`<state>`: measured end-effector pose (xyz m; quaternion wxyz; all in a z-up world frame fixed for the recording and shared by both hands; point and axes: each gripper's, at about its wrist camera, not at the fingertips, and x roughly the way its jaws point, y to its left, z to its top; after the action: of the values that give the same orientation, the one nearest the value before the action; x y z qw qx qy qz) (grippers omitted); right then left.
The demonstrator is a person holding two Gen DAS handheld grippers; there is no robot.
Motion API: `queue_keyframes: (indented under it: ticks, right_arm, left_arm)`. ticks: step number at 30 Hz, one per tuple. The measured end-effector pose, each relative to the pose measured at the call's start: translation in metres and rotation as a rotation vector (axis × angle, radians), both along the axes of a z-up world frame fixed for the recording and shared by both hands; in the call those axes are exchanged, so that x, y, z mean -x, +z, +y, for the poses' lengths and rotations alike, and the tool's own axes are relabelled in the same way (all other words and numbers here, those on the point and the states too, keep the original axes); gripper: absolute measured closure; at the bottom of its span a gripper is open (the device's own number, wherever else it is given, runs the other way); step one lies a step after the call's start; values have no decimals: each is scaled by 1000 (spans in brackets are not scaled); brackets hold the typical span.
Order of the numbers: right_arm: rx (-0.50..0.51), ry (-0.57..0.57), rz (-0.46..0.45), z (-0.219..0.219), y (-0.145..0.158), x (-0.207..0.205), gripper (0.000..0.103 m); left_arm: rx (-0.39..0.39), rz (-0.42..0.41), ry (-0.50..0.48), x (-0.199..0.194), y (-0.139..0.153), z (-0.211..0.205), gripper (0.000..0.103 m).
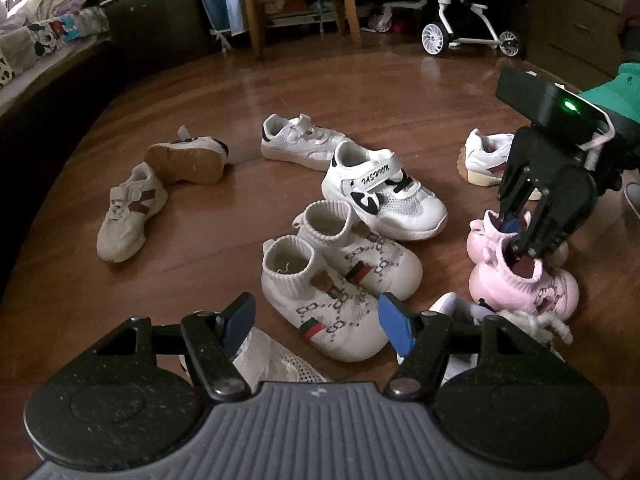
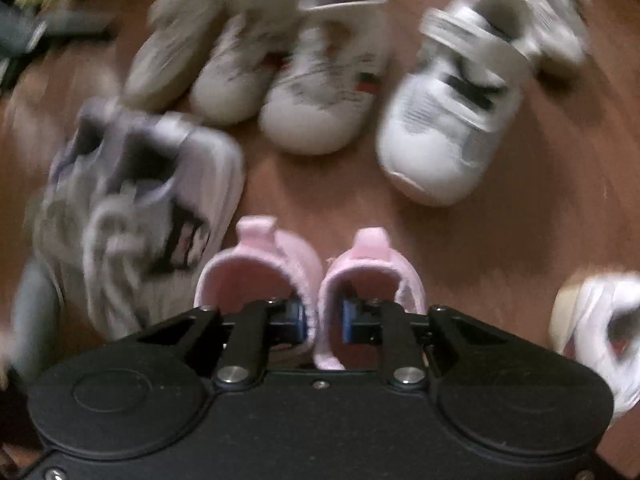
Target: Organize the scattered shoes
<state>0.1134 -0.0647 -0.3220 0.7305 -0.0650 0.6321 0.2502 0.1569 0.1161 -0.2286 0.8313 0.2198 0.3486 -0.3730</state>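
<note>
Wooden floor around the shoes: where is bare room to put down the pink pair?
The brown wooden floor is bare beyond the white lace-up sneaker, toward the wooden chair and white stroller. Around the white knitted pair and the pink knitted shoes it is crowded.

A glossy brown wooden floor [image 1: 280, 92] fills the room, with pale light reflected on its boards. At the far side stands a wooden chair [image 1: 300, 4] with clothing heaped beneath its seat. Right of it is a white-framed stroller [image 1: 464, 20] on small white spoked wheels. Along the left edge runs a bed [image 1: 36, 60] covered by a cartoon-mouse printed blanket [image 1: 48, 36], beside a dark cabinet [image 1: 156, 20].
</note>
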Motion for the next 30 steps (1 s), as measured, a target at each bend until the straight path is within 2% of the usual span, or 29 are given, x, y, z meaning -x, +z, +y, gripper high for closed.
queue_keyframes:
  ticks: [3, 6, 12, 15, 16, 21, 25, 27, 30]
  right_arm:
    - [-16, -60, 4, 2, 1, -3, 87]
    - [3, -32, -19, 11, 1, -1, 87]
    - [-5, -98, -48, 15, 4, -8, 86]
    - [-12, -113, -21, 20, 0, -10, 69]
    - [-19, -79, -19, 25, 1, -8, 51]
    - [-40, -13, -17, 29, 19, 2, 47]
    - [-73, -40, 0, 3, 44, -3, 40]
    - [-71, -38, -5, -10, 53, -7, 40]
    - [-39, -19, -38, -99, 77, -12, 40]
  left_arm:
    - [-2, 0, -6, 0, 0, -1, 36]
    - [-1, 1, -8, 0, -1, -3, 36]
    - [0, 4, -12, -1, -1, -5, 36]
    - [-6, 5, -15, 0, -2, -7, 36]
    - [-3, 4, -14, -1, -2, -8, 36]
    - [6, 4, -14, -1, -1, -13, 36]
    - [12, 7, -16, -1, -1, -16, 36]
    - [22, 16, 2, -2, -1, -15, 36]
    - [57, 48, 57, -9, -2, -12, 36]
